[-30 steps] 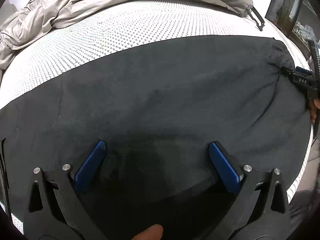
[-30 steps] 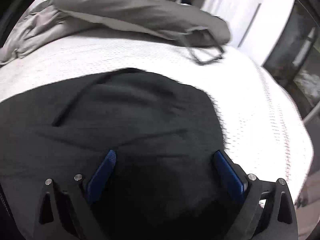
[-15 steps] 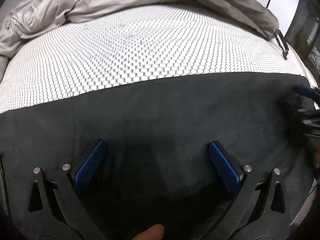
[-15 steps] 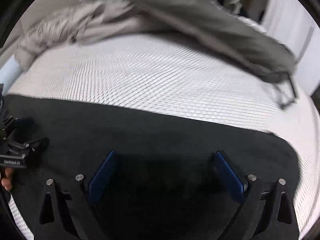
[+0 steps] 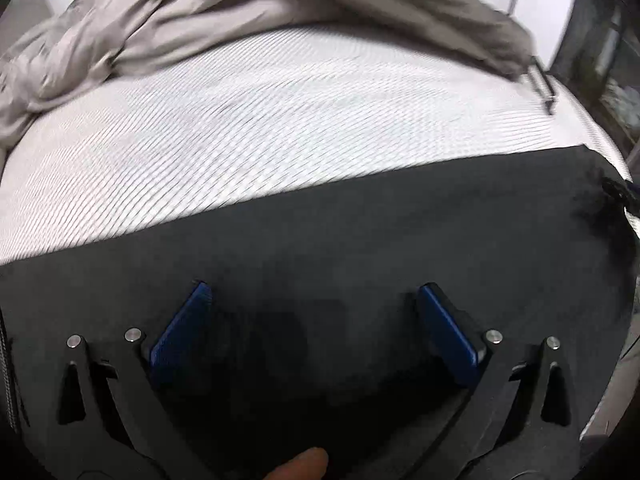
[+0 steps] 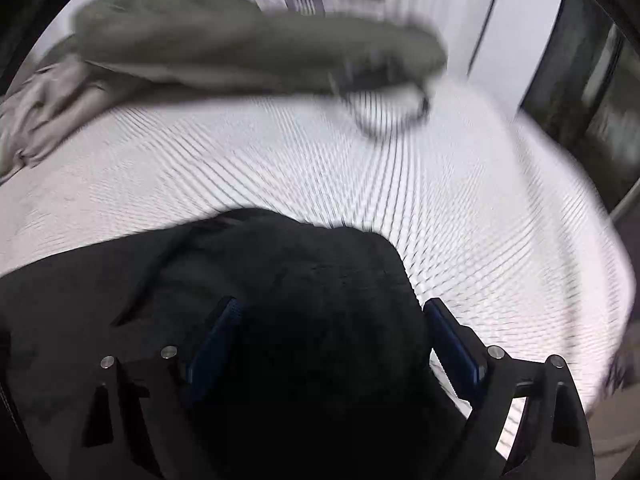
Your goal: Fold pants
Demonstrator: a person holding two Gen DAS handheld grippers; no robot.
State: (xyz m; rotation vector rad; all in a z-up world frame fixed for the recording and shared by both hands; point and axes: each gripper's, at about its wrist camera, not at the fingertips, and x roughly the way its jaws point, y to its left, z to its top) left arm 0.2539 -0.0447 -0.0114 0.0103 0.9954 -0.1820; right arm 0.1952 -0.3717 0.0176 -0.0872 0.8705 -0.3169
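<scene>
1. The black soft-fabric pants (image 5: 360, 248) lie spread across the lower half of the left wrist view, on a white mattress with a fine dark woven pattern (image 5: 260, 120) that fills the middle of the frame.
2. The left gripper (image 5: 316, 320) sits low in the frame over the dark cloth, its blue-padded fingers (image 5: 180, 332) wide apart with nothing clamped between them.
3. A fingertip of the person's hand (image 5: 300, 466) shows at the bottom edge of that view.
4. At the far right edge of the left wrist view, a small dark blurred shape meets the bunched end of the pants; I cannot tell what it is.
5. In the right wrist view, the right gripper (image 6: 332, 340) hangs over a rounded end of the pants (image 6: 300, 280) at lower centre, fingers (image 6: 452, 340) spread apart, gripping nothing.
6. Crumpled grey-beige bedding (image 6: 240, 40) is heaped along the top of both views, a dark strap loop (image 6: 392, 112) trailing from it.
7. Both views are motion-blurred.
</scene>
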